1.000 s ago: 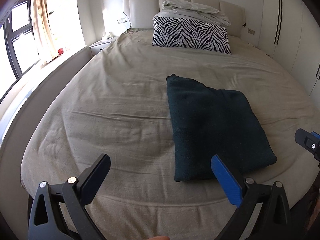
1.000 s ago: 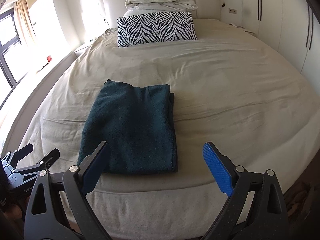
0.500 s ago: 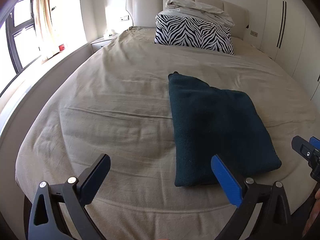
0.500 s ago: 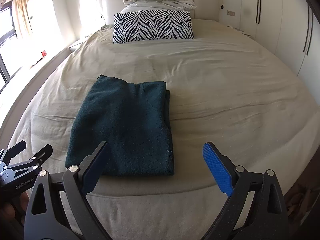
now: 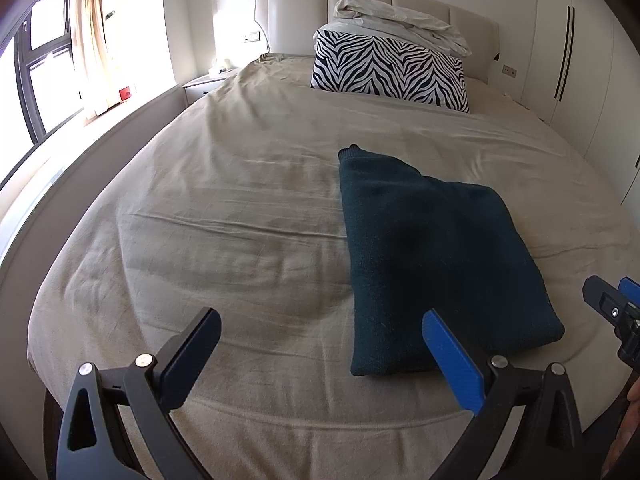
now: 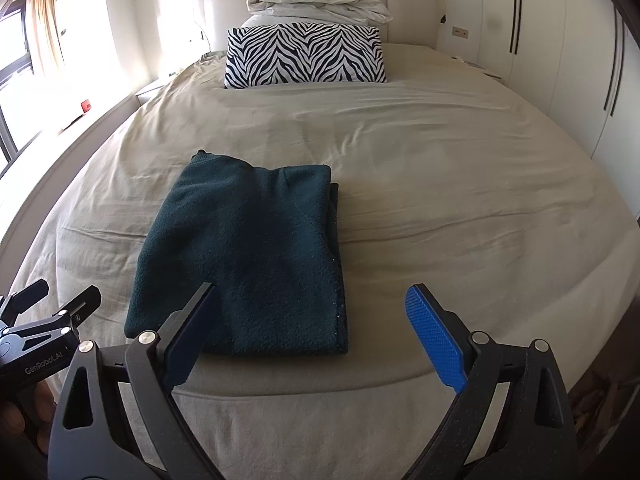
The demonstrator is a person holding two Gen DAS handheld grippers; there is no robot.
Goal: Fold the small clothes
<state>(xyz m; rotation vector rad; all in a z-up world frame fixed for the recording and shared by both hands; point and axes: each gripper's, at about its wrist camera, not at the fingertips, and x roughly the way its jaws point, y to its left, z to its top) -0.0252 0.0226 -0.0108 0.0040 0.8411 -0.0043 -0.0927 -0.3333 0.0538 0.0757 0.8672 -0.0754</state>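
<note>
A dark teal fleece garment (image 5: 432, 256) lies folded into a flat rectangle near the foot of the beige bed; it also shows in the right wrist view (image 6: 248, 256). My left gripper (image 5: 320, 356) is open and empty, held above the foot of the bed to the garment's left front. My right gripper (image 6: 316, 332) is open and empty, held over the garment's near edge. The right gripper shows at the right edge of the left wrist view (image 5: 616, 312), and the left gripper shows at the left edge of the right wrist view (image 6: 44, 320).
The bed sheet (image 5: 224, 216) is wrinkled. A zebra-print pillow (image 6: 304, 56) and a bundled white duvet (image 6: 316, 6) lie at the headboard. A window and a sill (image 5: 52, 80) run along the left; white wardrobes (image 6: 580, 60) stand on the right.
Both grippers have drawn back slightly from the garment and stayed open. The folded garment has not moved.
</note>
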